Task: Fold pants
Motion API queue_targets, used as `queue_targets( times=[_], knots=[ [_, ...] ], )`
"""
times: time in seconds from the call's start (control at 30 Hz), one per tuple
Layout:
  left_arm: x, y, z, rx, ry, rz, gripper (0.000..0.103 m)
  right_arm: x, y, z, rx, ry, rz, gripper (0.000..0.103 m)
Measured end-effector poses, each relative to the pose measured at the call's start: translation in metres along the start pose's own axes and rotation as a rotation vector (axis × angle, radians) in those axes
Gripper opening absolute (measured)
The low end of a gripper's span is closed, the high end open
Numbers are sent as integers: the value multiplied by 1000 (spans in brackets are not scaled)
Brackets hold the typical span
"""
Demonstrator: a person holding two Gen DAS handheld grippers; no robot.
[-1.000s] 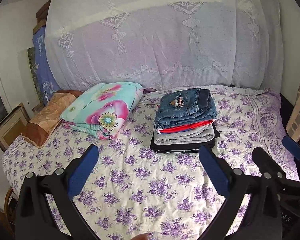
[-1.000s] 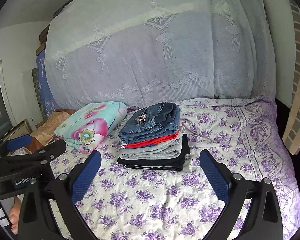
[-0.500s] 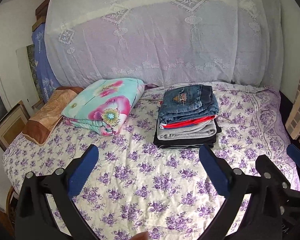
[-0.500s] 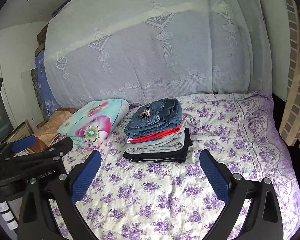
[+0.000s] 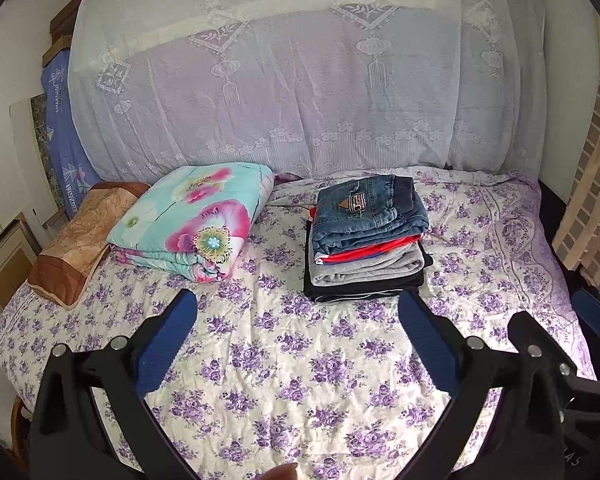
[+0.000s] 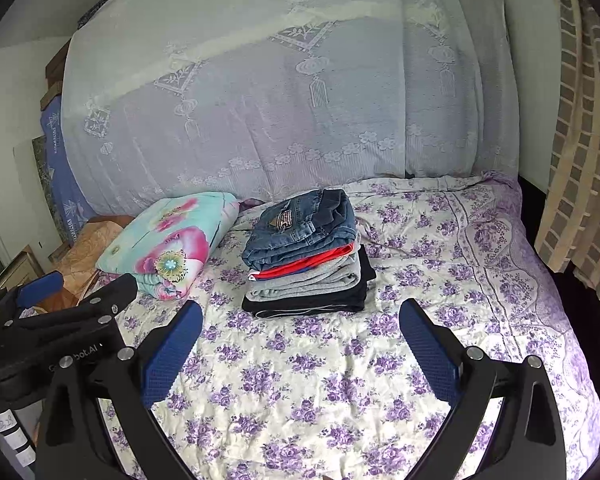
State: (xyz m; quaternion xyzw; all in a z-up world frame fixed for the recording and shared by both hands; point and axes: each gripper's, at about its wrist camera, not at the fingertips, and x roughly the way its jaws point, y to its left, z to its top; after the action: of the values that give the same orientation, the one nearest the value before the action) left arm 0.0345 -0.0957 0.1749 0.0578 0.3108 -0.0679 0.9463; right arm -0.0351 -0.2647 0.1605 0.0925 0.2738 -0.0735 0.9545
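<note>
Here both grippers, left (image 5: 298, 332) and right (image 6: 300, 336), have drawn back from the bed (image 5: 340, 380), fingers wide and empty. The folded pants stack (image 5: 366, 238) sits beside the quilt (image 5: 192, 220), well apart from them; folding appears complete.

- The near half of the bed (image 5: 300, 380) is bare floral sheet, open from left to right.
- The stack of folded pants (image 5: 366, 240) stands at the far middle, blocking passage there.
- The folded floral quilt (image 5: 192, 220) lies just left of the stack, with a narrow strip of sheet between them.
- The brown pillow (image 5: 76, 244) fills the far left edge.
- Right of the stack, the sheet is free out to the bed's edge.
- The lace-draped wall (image 5: 300, 92) closes the far side.
</note>
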Motion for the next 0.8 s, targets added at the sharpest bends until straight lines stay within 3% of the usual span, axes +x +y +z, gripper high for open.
queue_targets(
  times=[0.8],
  knots=[
    [11,-17,8,-28,7,54,98,17,-15,22,-33,-20,3,99]
  ],
)
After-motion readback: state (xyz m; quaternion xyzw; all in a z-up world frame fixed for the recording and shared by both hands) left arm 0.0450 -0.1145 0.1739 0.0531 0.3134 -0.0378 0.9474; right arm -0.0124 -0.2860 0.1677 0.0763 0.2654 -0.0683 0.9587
